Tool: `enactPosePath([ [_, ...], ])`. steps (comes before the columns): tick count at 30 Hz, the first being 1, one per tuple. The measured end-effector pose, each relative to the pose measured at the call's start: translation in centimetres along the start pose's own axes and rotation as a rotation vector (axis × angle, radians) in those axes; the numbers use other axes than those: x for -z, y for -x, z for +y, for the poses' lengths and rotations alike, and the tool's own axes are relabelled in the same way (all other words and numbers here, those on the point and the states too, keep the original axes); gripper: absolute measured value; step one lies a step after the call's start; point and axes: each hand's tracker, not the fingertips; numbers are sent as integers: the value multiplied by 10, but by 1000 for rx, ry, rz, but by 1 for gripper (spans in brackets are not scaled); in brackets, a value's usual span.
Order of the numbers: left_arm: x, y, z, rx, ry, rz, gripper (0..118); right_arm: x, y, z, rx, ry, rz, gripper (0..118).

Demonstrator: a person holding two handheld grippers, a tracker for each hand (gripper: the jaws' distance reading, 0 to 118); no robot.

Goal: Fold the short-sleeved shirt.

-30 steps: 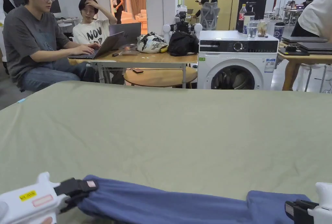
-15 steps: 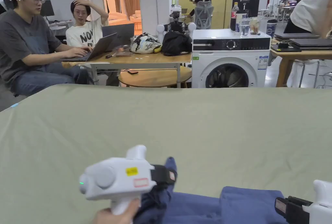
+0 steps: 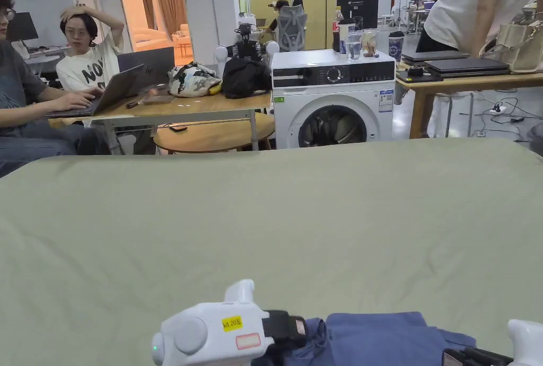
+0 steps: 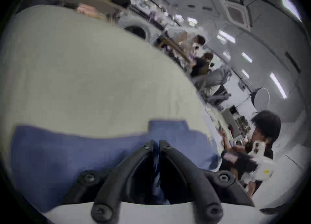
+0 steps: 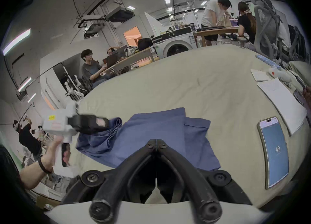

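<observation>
A blue short-sleeved shirt [image 3: 382, 335] lies part-folded at the near edge of the green-covered table [image 3: 265, 213]. My left gripper [image 3: 299, 327] is shut on a bunched end of it, held just above the flat part; blue cloth shows between its jaws in the left gripper view [image 4: 156, 143]. The right gripper view shows that gripper [image 5: 107, 122] to the left, with the cloth [image 5: 151, 126] hanging from it. My right gripper [image 3: 450, 357] sits at the shirt's right side, its jaws [image 5: 156, 142] pressed together on the near edge.
A phone [image 5: 276, 152] and white papers [image 5: 282, 103] lie on the table to the right of the shirt. Beyond the far edge stand a washing machine [image 3: 334, 96] and a wooden table [image 3: 185, 104] where people sit with laptops.
My left gripper has carried the shirt's left end rightward, from the far left to over the shirt's middle, doubling the cloth. The right gripper stayed put. The head camera turned.
</observation>
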Motion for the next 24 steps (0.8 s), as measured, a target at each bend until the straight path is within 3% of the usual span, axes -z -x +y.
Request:
enactPosePath([
  [3,37,4,-24,-50,165,-43,0,5,5,-2,-8,12,0,0],
  [9,-33,11,-11,-58,-36,-104,0,20,8,-7,-28,48,10,0],
  [10,-56,22,-7,-67,-77,-124,5,23,9,-6,-29,50,12,0],
  [11,-76,33,-5,-87,-108,-144,18,25,9,-5,-27,49,16,0],
  [13,-117,57,-5,-134,-161,-120,64,23,14,-3,-23,42,26,0],
  [17,-159,110,-20,-266,-205,31,64,29,14,-2,-12,49,41,0],
  [21,-148,142,-40,-401,-224,-4,62,29,16,-4,-8,59,44,0],
  [24,-116,148,-45,-458,-181,-157,23,25,17,-4,-3,59,37,0],
])
